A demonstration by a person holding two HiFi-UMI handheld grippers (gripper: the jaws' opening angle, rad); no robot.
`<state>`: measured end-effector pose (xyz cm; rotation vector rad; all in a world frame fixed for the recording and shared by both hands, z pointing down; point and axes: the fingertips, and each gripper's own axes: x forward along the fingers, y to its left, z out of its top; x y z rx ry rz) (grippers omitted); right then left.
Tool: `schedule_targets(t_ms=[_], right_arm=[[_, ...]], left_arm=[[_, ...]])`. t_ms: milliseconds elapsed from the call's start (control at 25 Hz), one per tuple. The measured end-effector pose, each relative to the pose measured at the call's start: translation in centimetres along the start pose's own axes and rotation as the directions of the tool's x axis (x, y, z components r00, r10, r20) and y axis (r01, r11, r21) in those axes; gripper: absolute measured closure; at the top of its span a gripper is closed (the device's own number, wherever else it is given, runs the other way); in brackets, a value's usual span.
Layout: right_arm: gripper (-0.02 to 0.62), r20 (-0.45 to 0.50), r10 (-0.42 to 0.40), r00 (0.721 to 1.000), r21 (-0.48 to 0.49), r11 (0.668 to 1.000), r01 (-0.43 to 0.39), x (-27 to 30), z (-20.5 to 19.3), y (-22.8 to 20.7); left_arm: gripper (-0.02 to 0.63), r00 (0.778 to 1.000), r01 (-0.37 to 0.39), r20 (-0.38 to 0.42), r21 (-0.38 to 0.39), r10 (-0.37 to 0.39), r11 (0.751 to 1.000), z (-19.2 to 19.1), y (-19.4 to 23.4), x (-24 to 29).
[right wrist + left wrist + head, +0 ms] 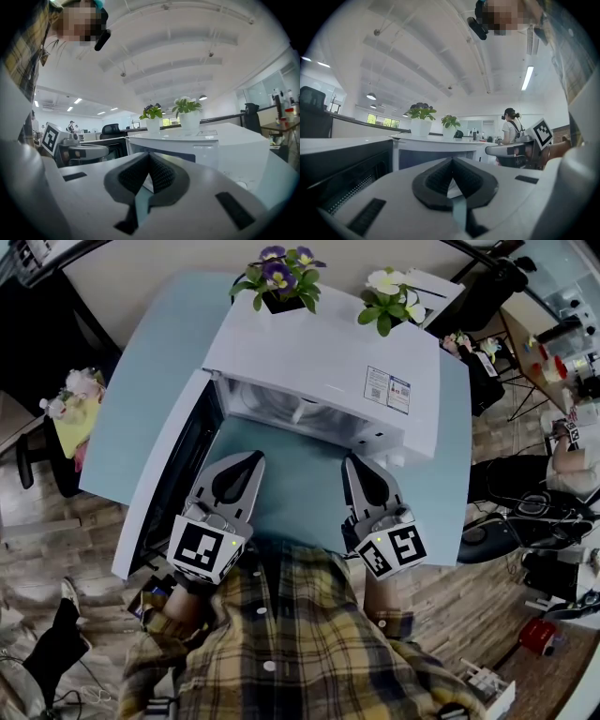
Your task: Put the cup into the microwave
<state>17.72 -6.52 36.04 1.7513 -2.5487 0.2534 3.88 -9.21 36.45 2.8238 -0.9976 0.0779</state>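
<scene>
- Nearest to the camera is the person's checked shirt [281, 634], in front of the microwave [323, 357].
- The left gripper [249, 459] is level in front of the microwave's opening, toward its left side. Its jaws are clenched, the dark pads meet at the tips, and nothing is between them.
- The right gripper [351, 461] is before the opening's right side (well apart from the left one). Its jaws are also pressed together and grasp nothing.
- Both grippers are above the light blue table [141, 390], on which the microwave stands.
- The microwave's door [169, 488] is swung wide open at its left side.
- Inside the cavity there is a pale rounded shape [298, 412]. It looks like the cup, but I cannot tell for sure.
- On the microwave's top, toward its right front corner, there is a printed label [388, 390].
- At the back edge of the top stand two potted plants, one with purple flowers [278, 276] and one with white flowers [389, 294].
</scene>
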Motion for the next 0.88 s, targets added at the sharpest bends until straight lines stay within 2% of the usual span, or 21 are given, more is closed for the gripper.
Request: schedule_targets(t_ms=[880], right_arm=[[0.595, -0.009, 0.006, 1.0, 0.0, 1.0, -0.006, -0.02, -0.32, 0.13]], left_arm=[[0.614, 1.0, -0.013, -0.004, -0.001, 0.013, 1.0, -0.16, 0.06, -0.49]])
